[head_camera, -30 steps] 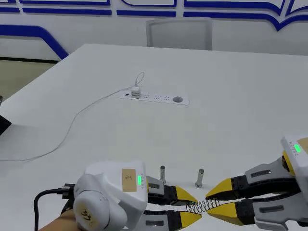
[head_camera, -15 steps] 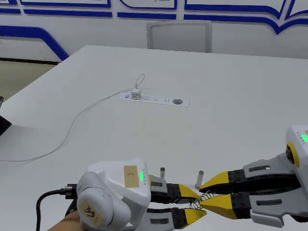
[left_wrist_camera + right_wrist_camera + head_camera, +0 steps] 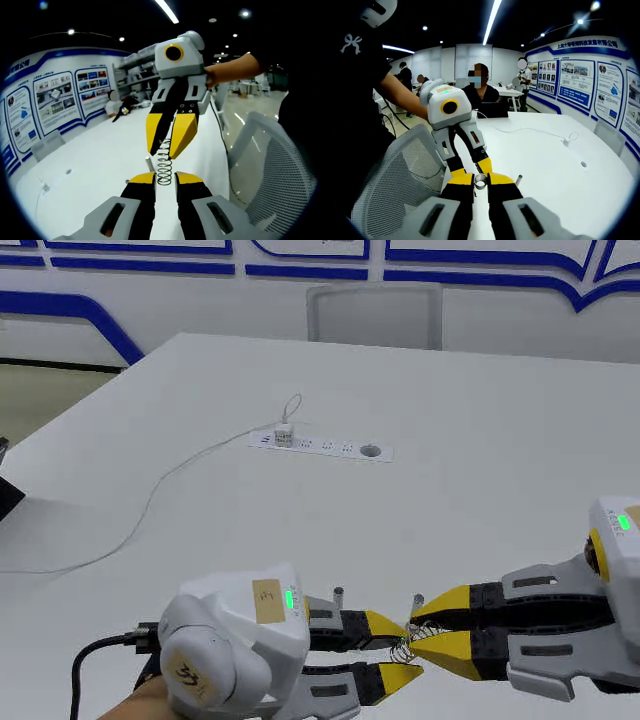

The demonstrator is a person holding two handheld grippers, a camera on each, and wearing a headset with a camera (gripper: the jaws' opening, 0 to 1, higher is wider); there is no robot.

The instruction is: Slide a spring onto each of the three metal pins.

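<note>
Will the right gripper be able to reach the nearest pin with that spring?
Probably yes: the metal pin stands bare just behind the right gripper, though the left gripper also holds the spring.

The left gripper casing reads 33

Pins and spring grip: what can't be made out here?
- Where a third pin stands: head view, the left gripper and right gripper cover the near table.
- Lower part of the right pin: head view, hidden behind the right gripper.
- Left gripper's hold on the spring: left gripper view, contact with the jaws too fine to tell.
</note>
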